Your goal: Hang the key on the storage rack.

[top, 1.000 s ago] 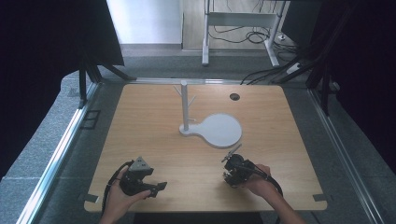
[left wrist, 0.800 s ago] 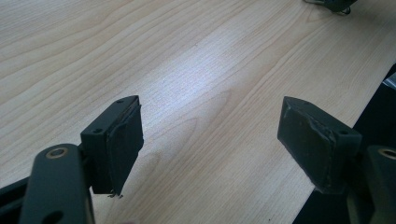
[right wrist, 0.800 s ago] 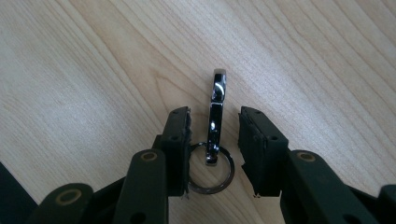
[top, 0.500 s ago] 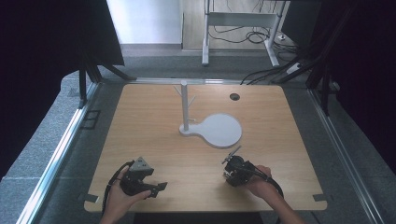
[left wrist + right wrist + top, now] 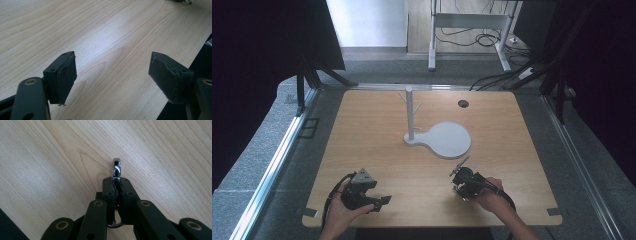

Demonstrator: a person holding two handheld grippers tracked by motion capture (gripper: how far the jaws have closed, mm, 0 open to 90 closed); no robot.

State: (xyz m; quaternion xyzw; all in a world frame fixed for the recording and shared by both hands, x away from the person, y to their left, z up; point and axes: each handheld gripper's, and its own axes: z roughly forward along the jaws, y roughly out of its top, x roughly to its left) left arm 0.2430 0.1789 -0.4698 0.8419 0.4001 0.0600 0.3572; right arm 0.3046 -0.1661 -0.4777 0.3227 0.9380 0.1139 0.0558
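Pinching a metal ring [image 5: 116, 168], right hand-held gripper [image 5: 116, 182] clamps.

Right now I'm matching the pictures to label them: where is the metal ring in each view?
High view: the metal ring pokes from the right gripper, low, right of middle.
Right gripper view: centre, edge-on, pinched between the jaws.
Left gripper view: too small to tell.
Shared landmark: the wooden table.

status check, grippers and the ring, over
Right gripper has just closed, now shut on metal ring, low over table. Left gripper open, empty. White stand ahead, path clear.
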